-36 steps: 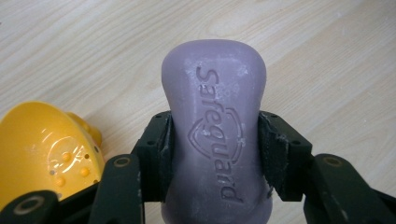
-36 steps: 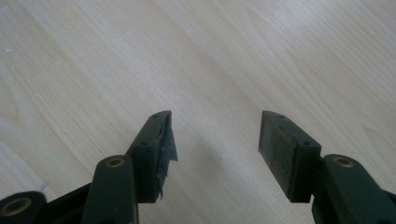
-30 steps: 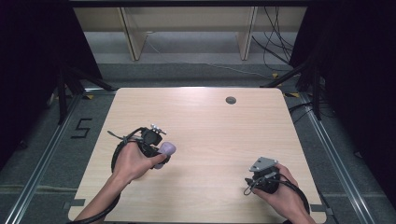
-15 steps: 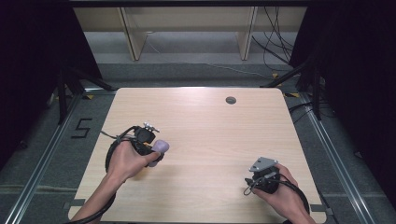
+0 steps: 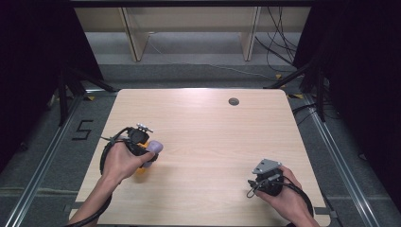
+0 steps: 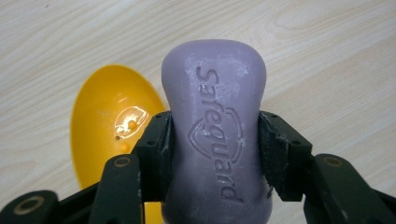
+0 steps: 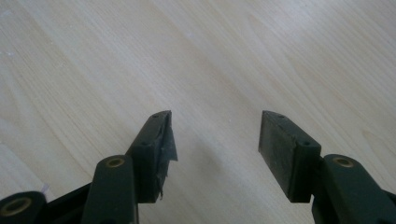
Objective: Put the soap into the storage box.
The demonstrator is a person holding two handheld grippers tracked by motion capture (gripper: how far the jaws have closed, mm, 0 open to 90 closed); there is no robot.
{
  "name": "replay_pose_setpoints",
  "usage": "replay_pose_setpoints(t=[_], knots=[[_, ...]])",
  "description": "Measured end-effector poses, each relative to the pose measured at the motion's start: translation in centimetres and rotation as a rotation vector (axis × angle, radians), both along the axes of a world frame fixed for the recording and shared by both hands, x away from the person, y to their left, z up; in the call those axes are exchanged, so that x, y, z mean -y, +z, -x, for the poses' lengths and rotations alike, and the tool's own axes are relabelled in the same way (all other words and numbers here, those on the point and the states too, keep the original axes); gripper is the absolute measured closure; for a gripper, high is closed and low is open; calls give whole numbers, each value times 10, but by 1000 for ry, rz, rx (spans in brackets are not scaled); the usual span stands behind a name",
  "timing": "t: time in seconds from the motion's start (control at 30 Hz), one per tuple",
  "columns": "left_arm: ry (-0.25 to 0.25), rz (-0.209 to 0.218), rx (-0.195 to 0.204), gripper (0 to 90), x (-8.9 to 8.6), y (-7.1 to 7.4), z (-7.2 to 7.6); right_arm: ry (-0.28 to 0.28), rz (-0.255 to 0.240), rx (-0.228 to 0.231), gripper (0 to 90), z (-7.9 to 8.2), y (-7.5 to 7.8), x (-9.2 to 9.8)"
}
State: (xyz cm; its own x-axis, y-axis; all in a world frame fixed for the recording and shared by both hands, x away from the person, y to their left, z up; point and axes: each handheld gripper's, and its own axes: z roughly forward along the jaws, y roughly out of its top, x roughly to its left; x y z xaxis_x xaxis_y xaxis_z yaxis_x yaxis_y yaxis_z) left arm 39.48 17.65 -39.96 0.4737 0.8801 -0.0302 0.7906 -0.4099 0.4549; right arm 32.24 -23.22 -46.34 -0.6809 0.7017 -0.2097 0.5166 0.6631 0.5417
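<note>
The left hand-held gripper [image 6: 215, 140] is clamped on a lilac bar of soap [image 6: 215, 135], one black pad pressed against each long side at the bar's narrowed waist. In the left gripper view the bar's long axis runs straight away from the camera, in line with the jaws: its rounded far end sticks out well past the pads, and its near end drops out of sight at the bottom edge. The embossed face, with lettering running along the length, is turned up toward the camera.

Taking the soap as the landmark: a yellow dish [image 6: 109, 126], oval and glossy, lies on the bench [image 6: 327, 56] just to the left of the bar in that view and below it, partly hidden by the left jaw and the bar itself. Whether the soap touches the dish cannot be told.

In the high view the soap [image 5: 154, 150] is at the left side of the bench, sticking out to the right of the left hand [image 5: 122, 161], with a sliver of the yellow dish [image 5: 140, 170] showing beneath it.

The right hand-held gripper [image 7: 215, 135] is far to the right of the soap, near the bench's front edge in the high view [image 5: 267, 176]. Its jaws stand wide apart with only bare wood between them.
</note>
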Motion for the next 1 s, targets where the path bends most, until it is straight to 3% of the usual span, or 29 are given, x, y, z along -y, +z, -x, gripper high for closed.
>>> replay_pose_setpoints(t=[0.37,0.77,0.97,1.0], knots=[[38,-19,1,484,-11,-6,-1,1,-3,-4,450,0,0,0],[125,-45,3,484,-25,-12,-5,0,-7,-7,450,-1,0,0],[165,-51,-20,483,-32,-24,-14,-3,-2,0,450,-1,0,0],[189,-37,2,483,-31,-28,-15,-2,-2,0,450,-1,0,0]])
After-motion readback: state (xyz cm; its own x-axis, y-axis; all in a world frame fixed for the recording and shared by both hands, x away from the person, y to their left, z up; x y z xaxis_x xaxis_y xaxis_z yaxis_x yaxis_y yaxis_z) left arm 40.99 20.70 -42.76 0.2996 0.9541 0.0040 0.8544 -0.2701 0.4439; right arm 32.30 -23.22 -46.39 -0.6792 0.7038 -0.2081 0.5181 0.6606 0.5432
